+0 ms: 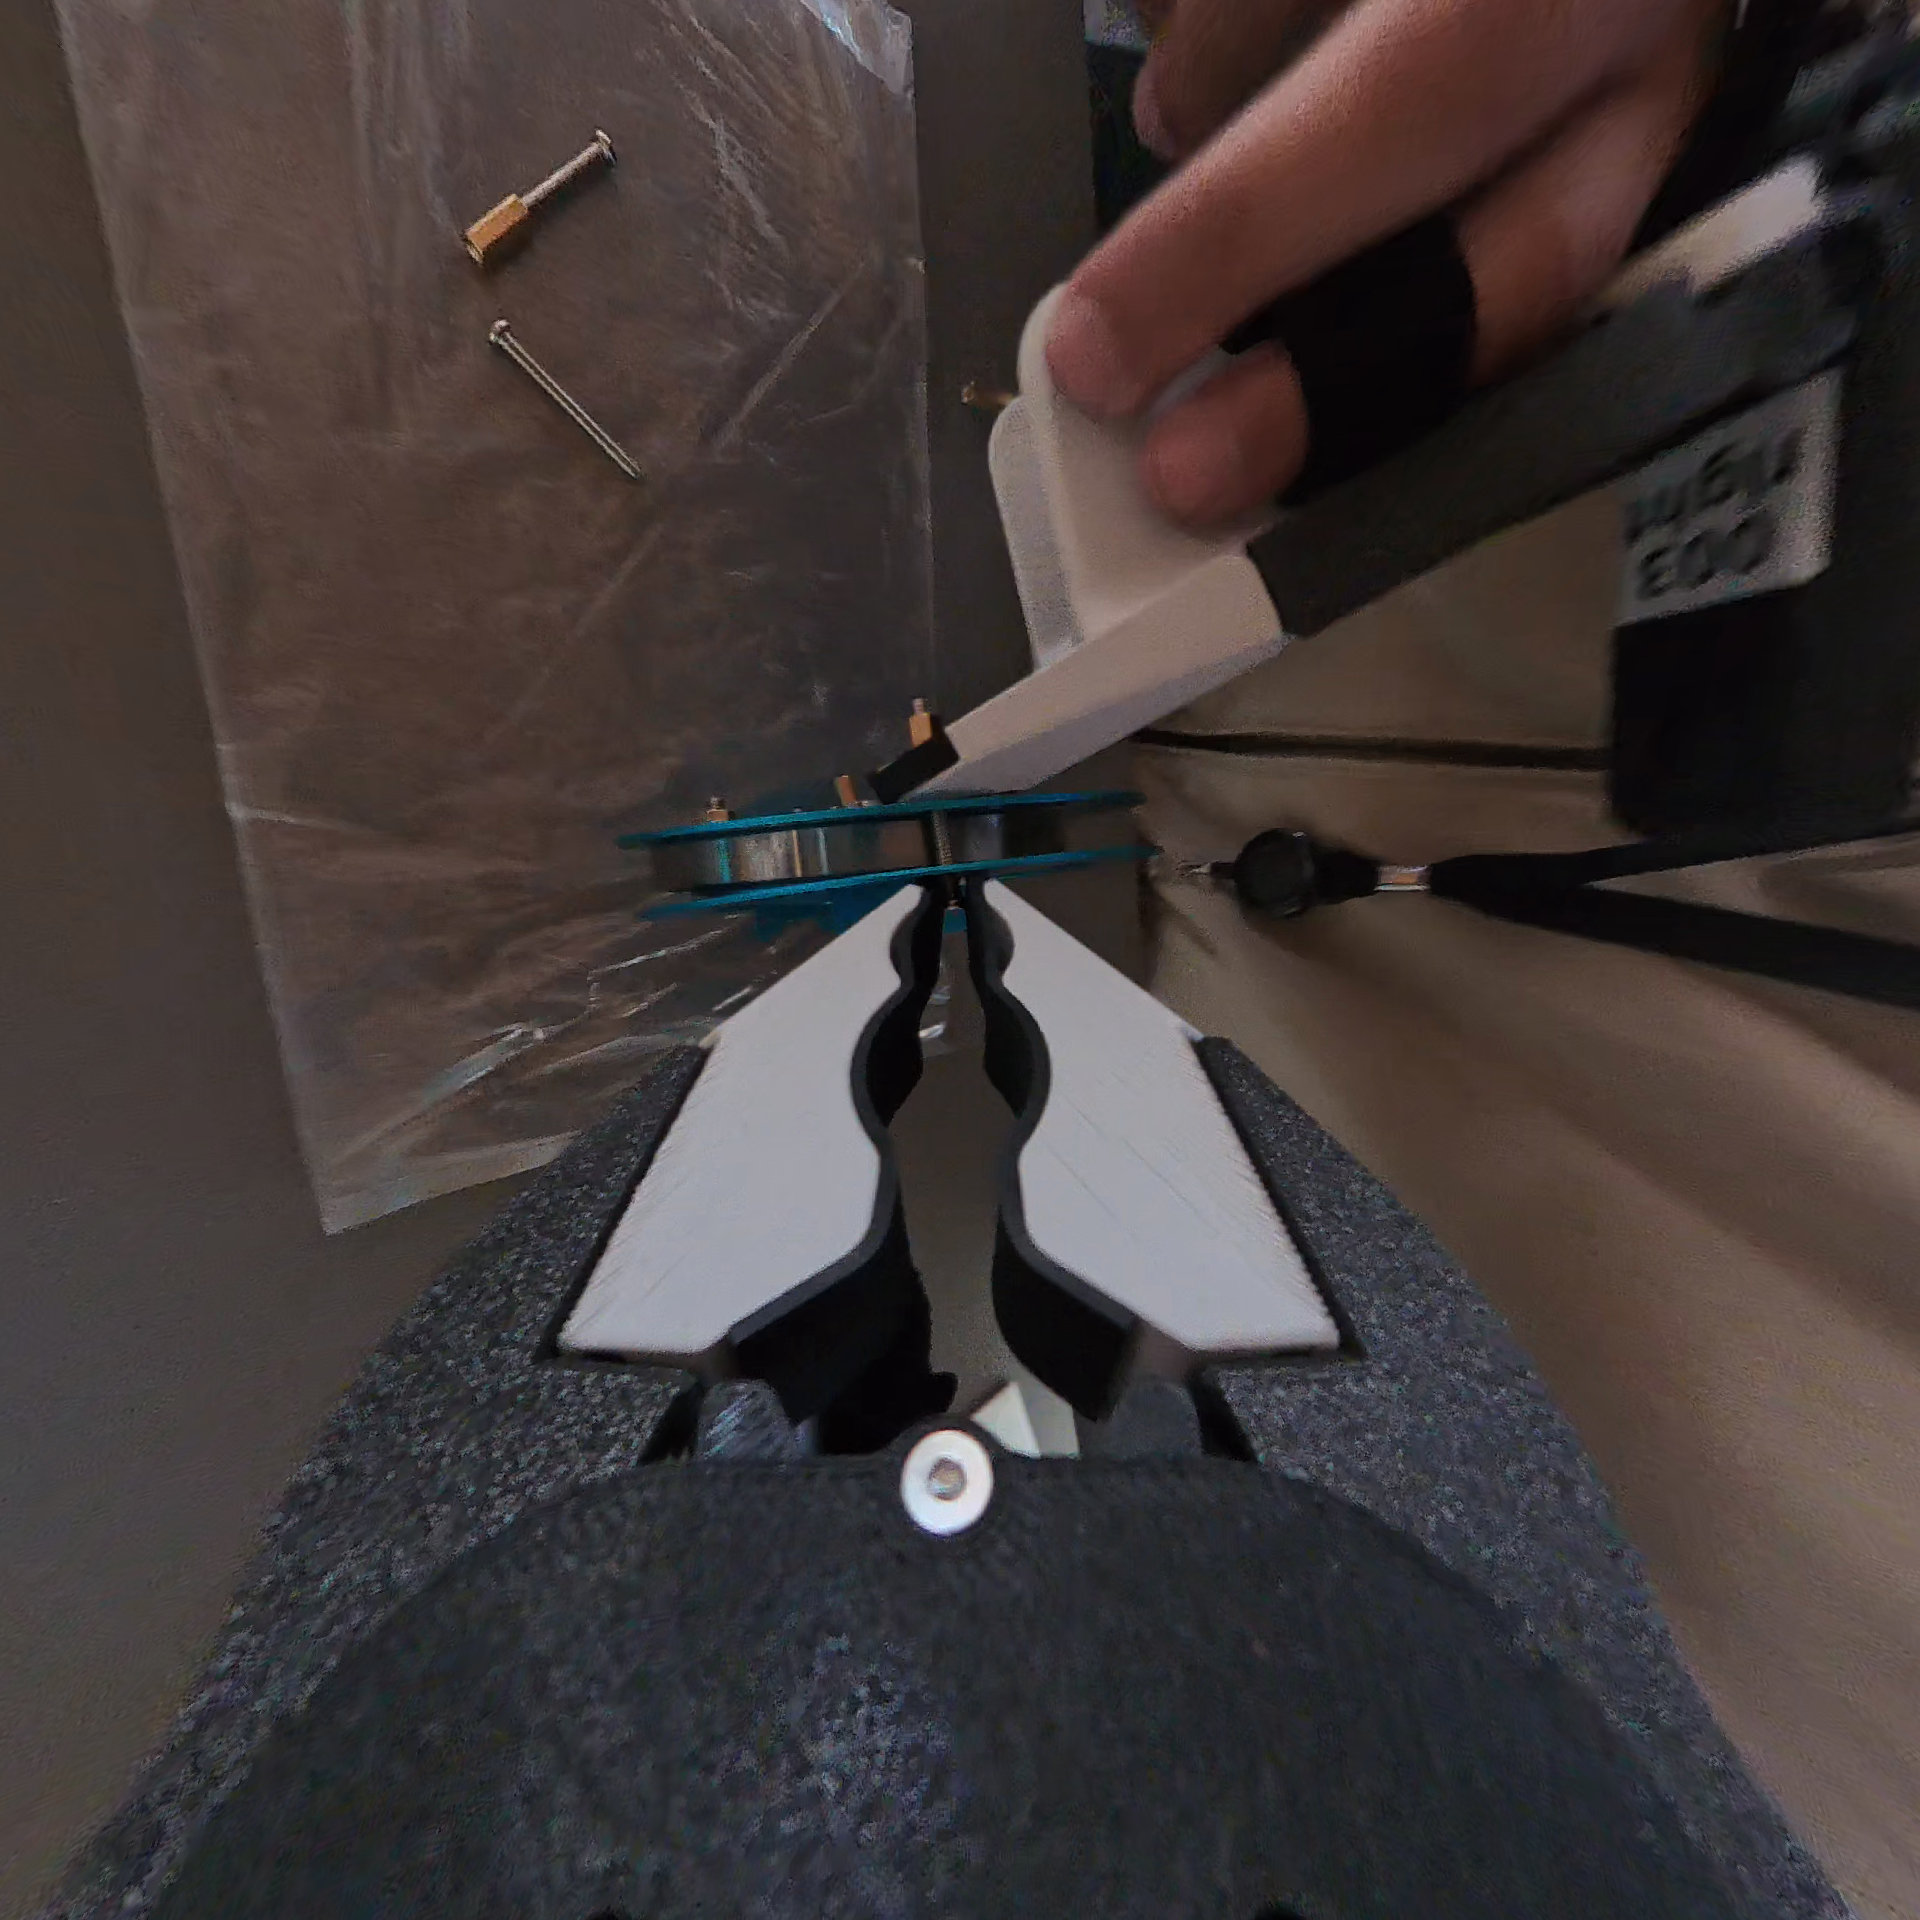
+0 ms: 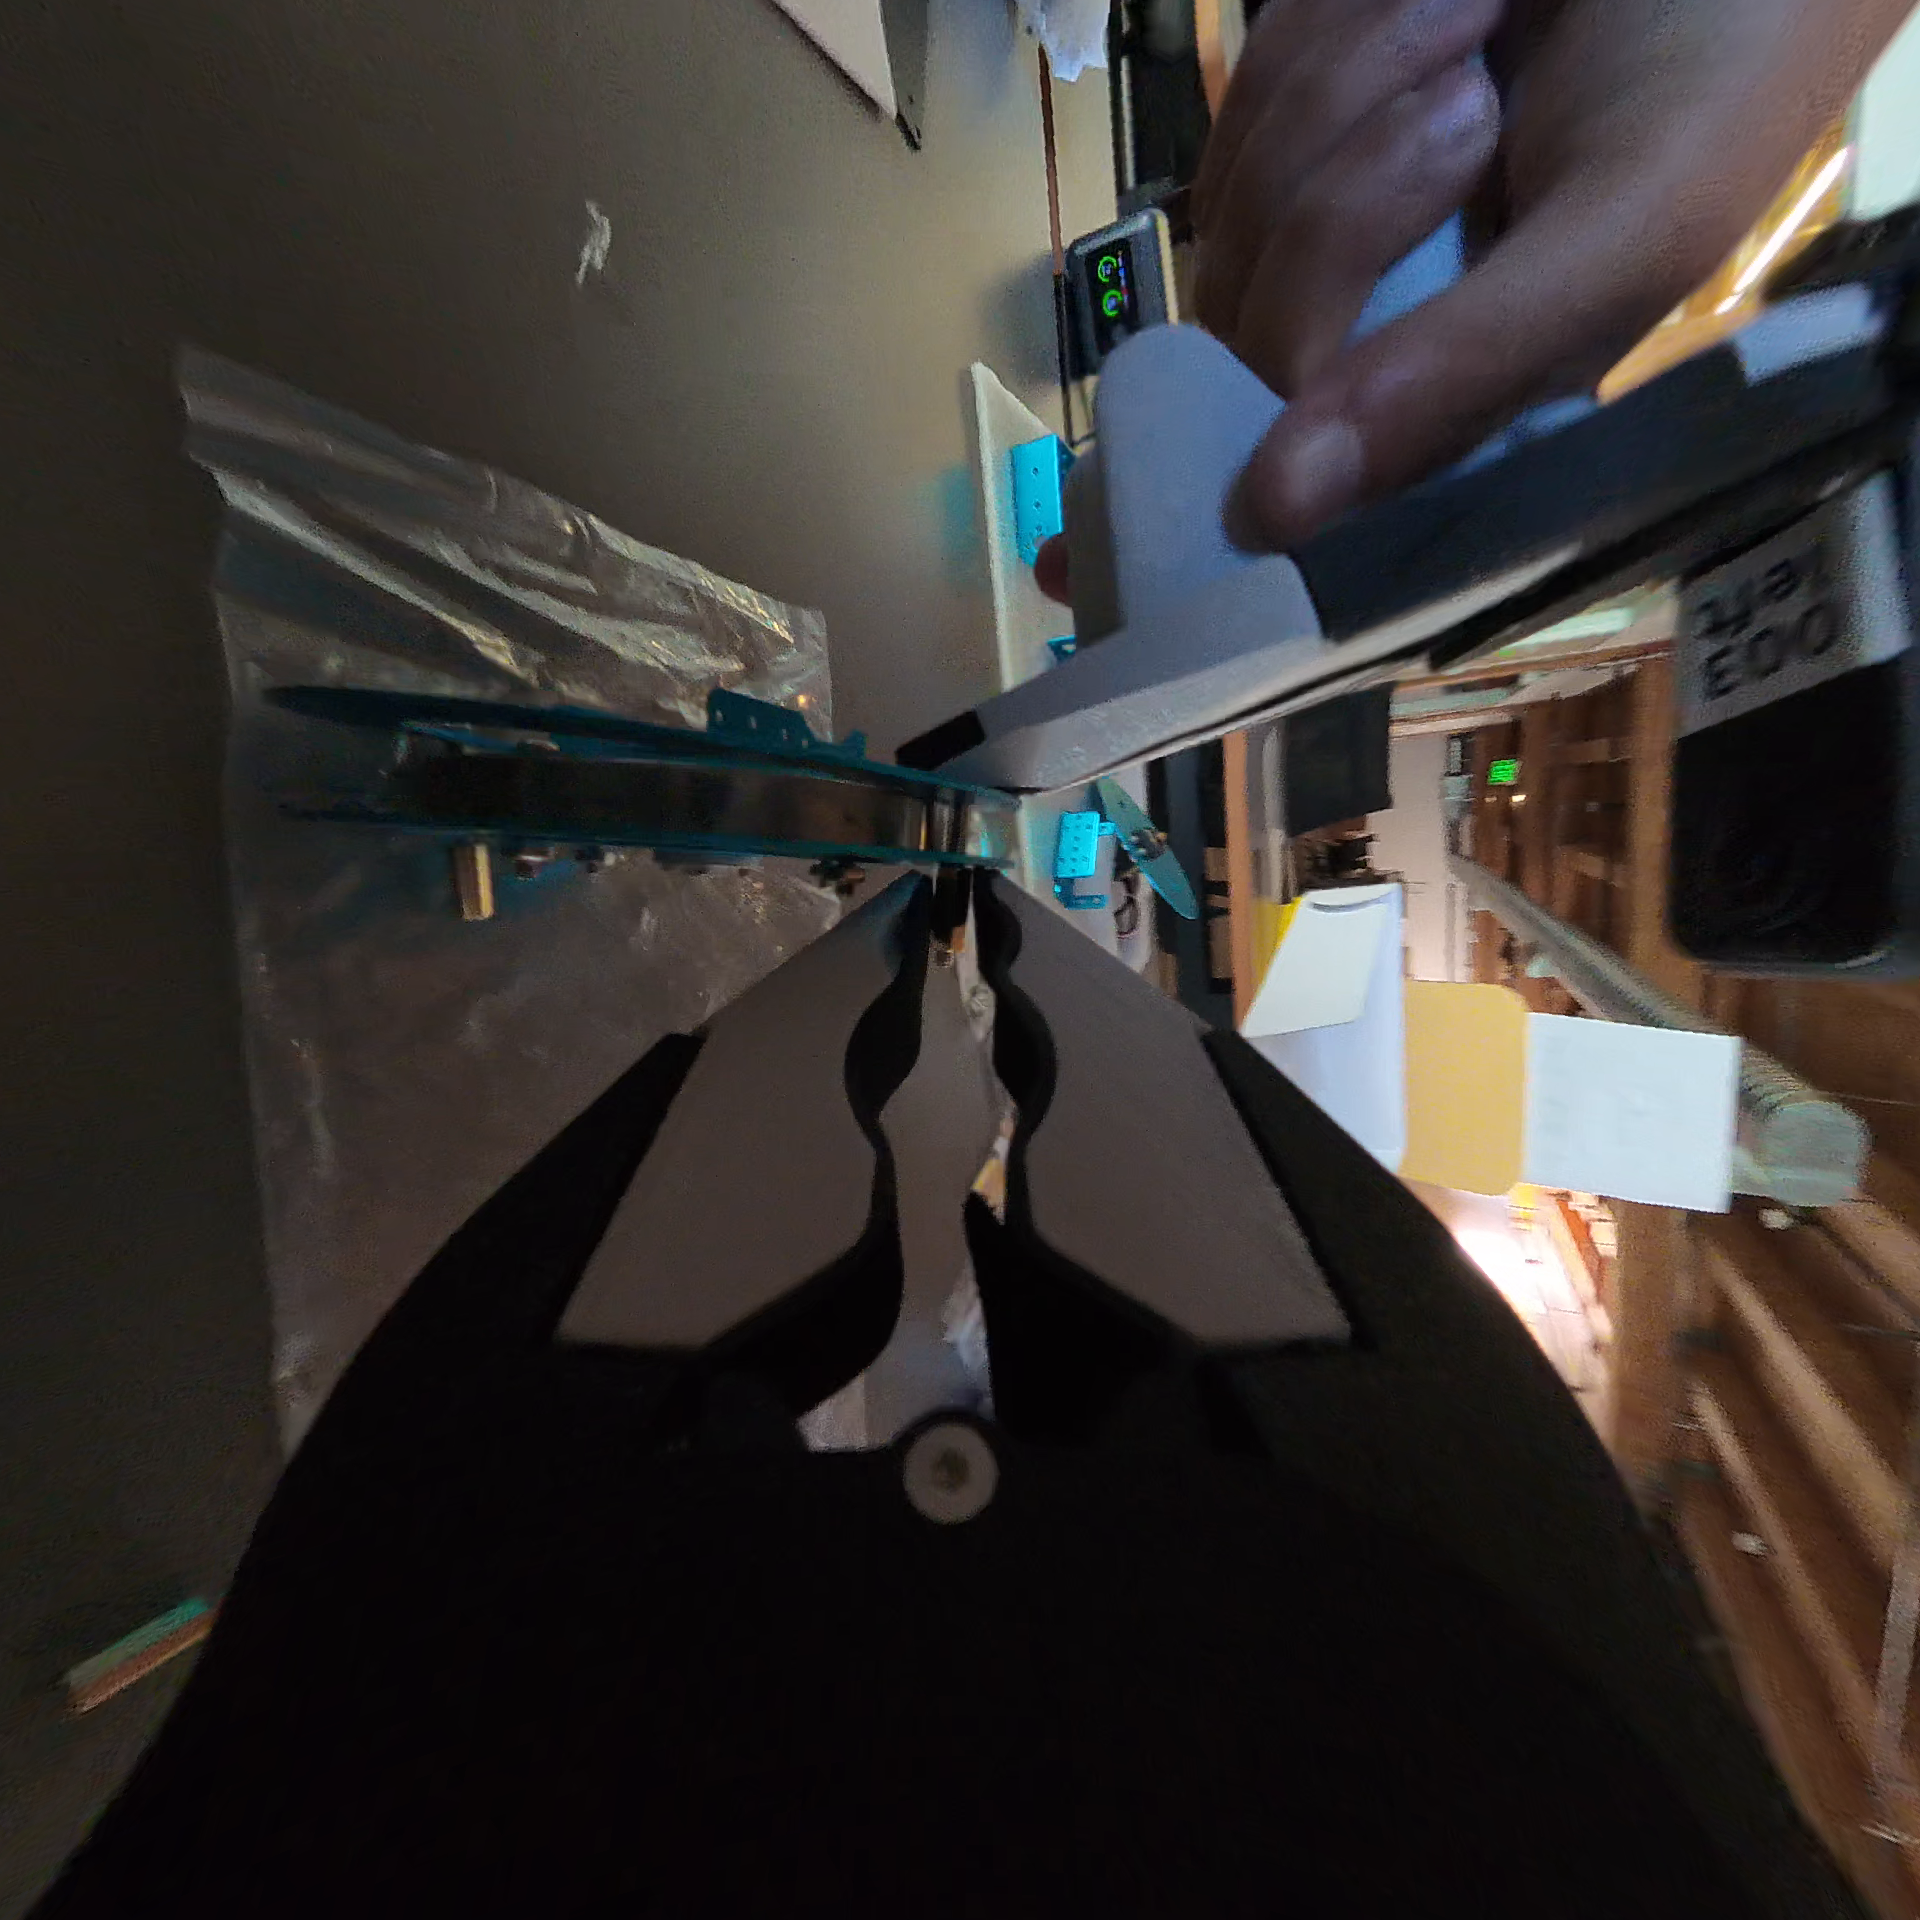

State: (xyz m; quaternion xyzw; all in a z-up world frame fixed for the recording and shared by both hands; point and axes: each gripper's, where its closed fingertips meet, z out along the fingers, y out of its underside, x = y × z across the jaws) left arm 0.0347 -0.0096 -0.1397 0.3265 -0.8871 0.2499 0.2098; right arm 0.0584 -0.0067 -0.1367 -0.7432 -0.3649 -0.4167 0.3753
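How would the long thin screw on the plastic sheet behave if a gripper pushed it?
The long thin screw would probably roll sideways, being a round shaft lying flat. It looks light and stiff. The glossy, creased plastic sheet may let it slide.

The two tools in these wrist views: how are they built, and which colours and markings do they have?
Each tool has two long white fingers lined with wavy black pads, set in a speckled dark grey body with a silver screw. The other tool's side is black with a white printed label. A black strap crosses the hand's finger.
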